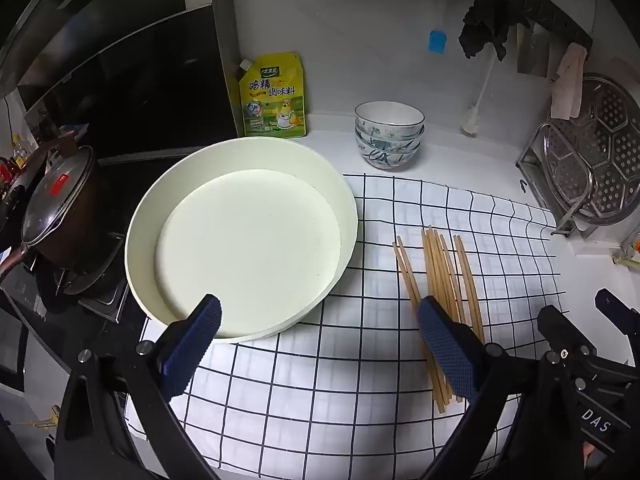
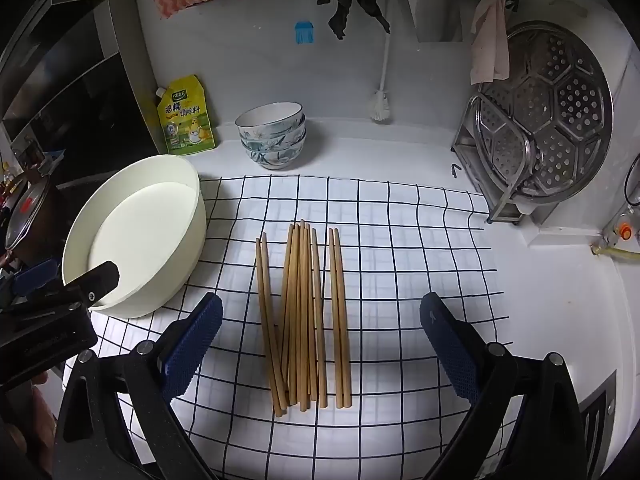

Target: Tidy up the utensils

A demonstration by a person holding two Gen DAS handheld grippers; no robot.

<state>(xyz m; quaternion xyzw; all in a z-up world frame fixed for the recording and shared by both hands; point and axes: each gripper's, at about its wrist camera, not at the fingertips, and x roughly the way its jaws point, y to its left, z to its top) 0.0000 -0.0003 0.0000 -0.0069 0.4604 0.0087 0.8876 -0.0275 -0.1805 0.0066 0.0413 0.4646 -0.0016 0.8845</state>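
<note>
Several wooden chopsticks (image 2: 304, 312) lie side by side on a white cloth with a dark grid (image 2: 400, 280). They also show in the left wrist view (image 1: 440, 280). A round cream tray (image 1: 136, 248) stands at the cloth's left edge; it also shows in the right wrist view (image 2: 184, 240). My left gripper (image 1: 320, 320) is open and empty, above the tray's near rim and the cloth. My right gripper (image 2: 320, 320) is open and empty, its fingers spread on either side of the chopsticks' near ends, above them.
Three stacked patterned bowls (image 2: 274, 136) and a yellow seasoning pouch (image 2: 186, 120) stand at the back wall. A metal rack with a steamer plate (image 2: 548, 120) is at the right. A lidded pot (image 1: 56, 200) sits on the stove at the left.
</note>
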